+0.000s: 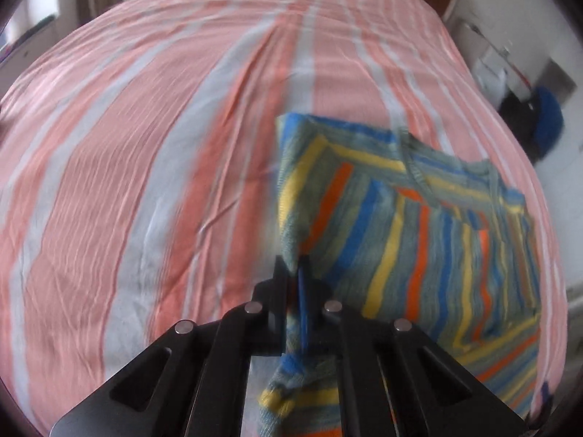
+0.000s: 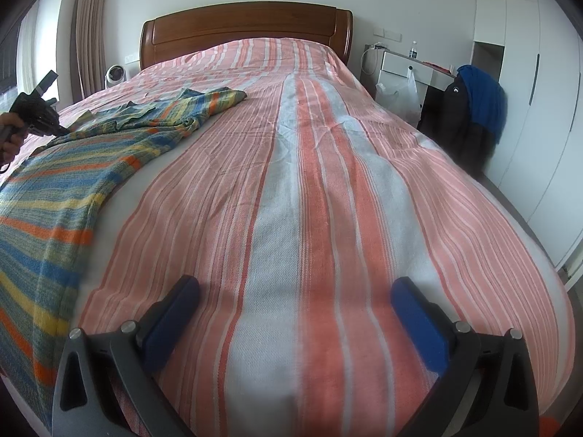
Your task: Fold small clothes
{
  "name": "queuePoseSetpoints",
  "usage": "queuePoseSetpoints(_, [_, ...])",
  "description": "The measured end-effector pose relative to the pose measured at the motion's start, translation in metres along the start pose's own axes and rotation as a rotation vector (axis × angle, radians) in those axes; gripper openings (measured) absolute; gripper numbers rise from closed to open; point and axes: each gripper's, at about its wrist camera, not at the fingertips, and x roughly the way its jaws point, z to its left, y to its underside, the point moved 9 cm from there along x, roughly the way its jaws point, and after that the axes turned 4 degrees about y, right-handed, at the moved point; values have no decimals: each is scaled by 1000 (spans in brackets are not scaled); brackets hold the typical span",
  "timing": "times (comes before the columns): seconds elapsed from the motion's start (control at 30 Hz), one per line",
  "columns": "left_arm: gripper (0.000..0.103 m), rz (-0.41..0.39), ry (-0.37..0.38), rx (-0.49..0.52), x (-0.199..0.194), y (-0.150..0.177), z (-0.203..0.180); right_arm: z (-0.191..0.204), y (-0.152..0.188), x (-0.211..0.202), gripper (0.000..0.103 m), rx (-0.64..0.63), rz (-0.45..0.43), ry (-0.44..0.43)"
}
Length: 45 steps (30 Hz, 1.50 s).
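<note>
A striped knit garment (image 1: 419, 225) in blue, yellow, orange and grey lies on the pink-and-white striped bedspread (image 1: 145, 145). My left gripper (image 1: 297, 276) is shut on the garment's edge and holds that edge lifted off the bed. In the right wrist view the garment (image 2: 73, 167) lies along the left side of the bed (image 2: 309, 200), and the left gripper (image 2: 54, 129) shows at its far left edge. My right gripper (image 2: 295, 298) is open and empty, low over the bedspread to the right of the garment.
A wooden headboard (image 2: 247, 25) stands at the far end. A white nightstand (image 2: 404, 62), a plastic bag (image 2: 400, 98) and a chair with dark and blue clothes (image 2: 473, 109) stand at the right, beside white wardrobes (image 2: 528, 109). A small fan (image 2: 116, 74) is at the left.
</note>
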Motion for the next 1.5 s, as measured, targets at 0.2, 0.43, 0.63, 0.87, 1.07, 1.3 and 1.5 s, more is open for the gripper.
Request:
queuePoseSetpoints(0.2, [12,-34,30,-94,-1,9,14,0,1,1,103,-1,-1,-2])
queuePoseSetpoints(0.43, [84,-14,-141,104,-59,59,14,0,1,1,103,0,-2,-2])
queuePoseSetpoints(0.63, [92,-68,-262,194,-125,97,26,0,1,2,103,-1,-3,-2])
queuePoseSetpoints(0.87, [92,-125,-327,215,-162,104,22,-1,1,2,103,-1,-4,3])
queuePoseSetpoints(1.07, [92,-137,-339,214,-176,113,19,-1,2,2,103,0,-9,6])
queuePoseSetpoints(1.3, [93,38,-176,162,-176,205,23,2,-11,-31,103,-42,82,-47])
queuePoseSetpoints(1.5, [91,219,-22,79,-161,294,15,53,-3,-104,103,-41,166,-411])
